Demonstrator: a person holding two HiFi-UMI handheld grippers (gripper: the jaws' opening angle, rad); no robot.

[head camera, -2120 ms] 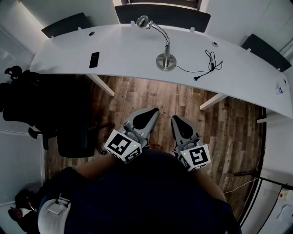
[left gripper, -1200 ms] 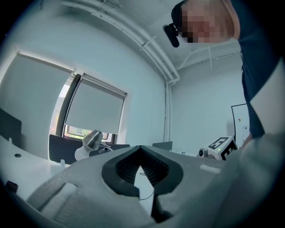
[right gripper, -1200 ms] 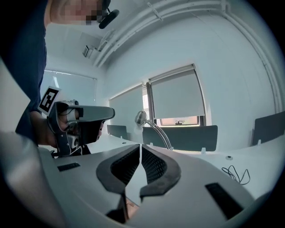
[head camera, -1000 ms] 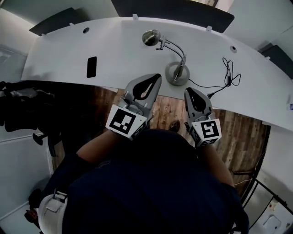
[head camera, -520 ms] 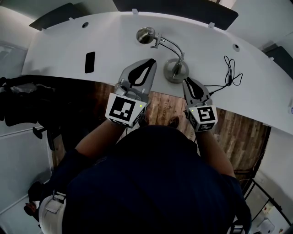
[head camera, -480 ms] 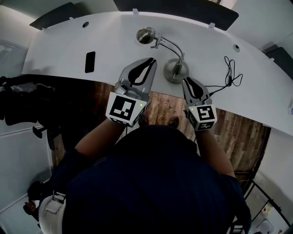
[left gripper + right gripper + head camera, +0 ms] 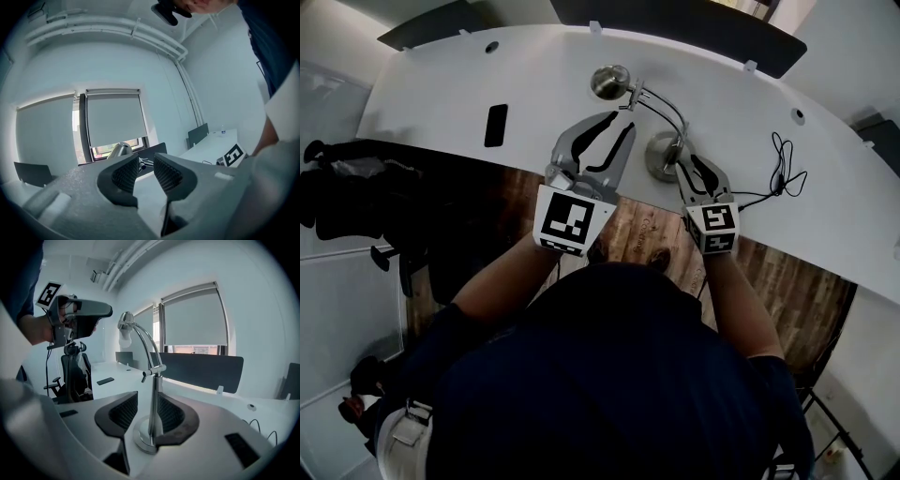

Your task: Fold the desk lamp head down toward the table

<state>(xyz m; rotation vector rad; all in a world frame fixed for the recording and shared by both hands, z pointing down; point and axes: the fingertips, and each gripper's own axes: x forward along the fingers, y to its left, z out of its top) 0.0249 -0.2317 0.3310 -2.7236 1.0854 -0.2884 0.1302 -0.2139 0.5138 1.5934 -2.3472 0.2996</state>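
Two grippers at the desk lamp
The right gripper jaws, just opening, loosely straddle its stem (base half hidden); the left gripper jaws stand apart, empty, beside the lamp head.

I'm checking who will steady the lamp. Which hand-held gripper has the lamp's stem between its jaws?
The right hand-held gripper: its jaws, which have just been opening, straddle the lamp stem above the base. The left hand-held gripper has nothing between its jaws.

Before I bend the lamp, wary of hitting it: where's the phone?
In the head view, the phone lies on the desk, left of the lamp head.
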